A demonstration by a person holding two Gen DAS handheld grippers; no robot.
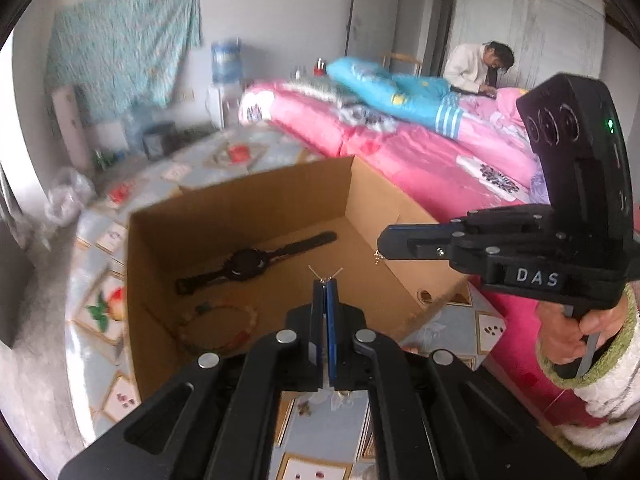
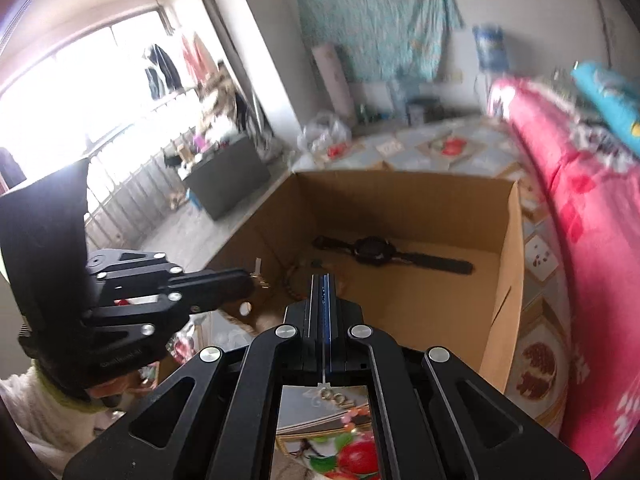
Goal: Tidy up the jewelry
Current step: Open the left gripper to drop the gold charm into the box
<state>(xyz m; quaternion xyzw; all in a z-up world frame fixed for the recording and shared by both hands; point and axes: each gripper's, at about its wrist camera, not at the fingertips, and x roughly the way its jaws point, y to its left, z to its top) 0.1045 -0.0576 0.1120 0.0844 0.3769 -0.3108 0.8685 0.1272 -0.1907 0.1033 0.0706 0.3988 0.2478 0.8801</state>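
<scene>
An open cardboard box [image 1: 384,196] stands on the patterned table; it also shows in the right wrist view [image 2: 508,248]. Inside lie a black watch [image 1: 248,264], also in the right wrist view [image 2: 376,252], and a beaded bracelet [image 1: 224,328]. My left gripper [image 1: 325,282] is shut on a small metal earring [image 1: 325,274] above the box's near side. My right gripper [image 1: 380,250] is shut on another small earring [image 1: 376,257] at the box's right wall. In the right wrist view the right gripper [image 2: 321,280] is shut and the left gripper [image 2: 252,278] pinches its earring [image 2: 259,276].
A bed with pink bedding [image 1: 420,152] runs along the right of the table, and a person [image 1: 476,66] sits at its far end. Bottles and a plastic bag [image 1: 68,196] stand at the table's far side. A water dispenser [image 1: 226,68] is behind.
</scene>
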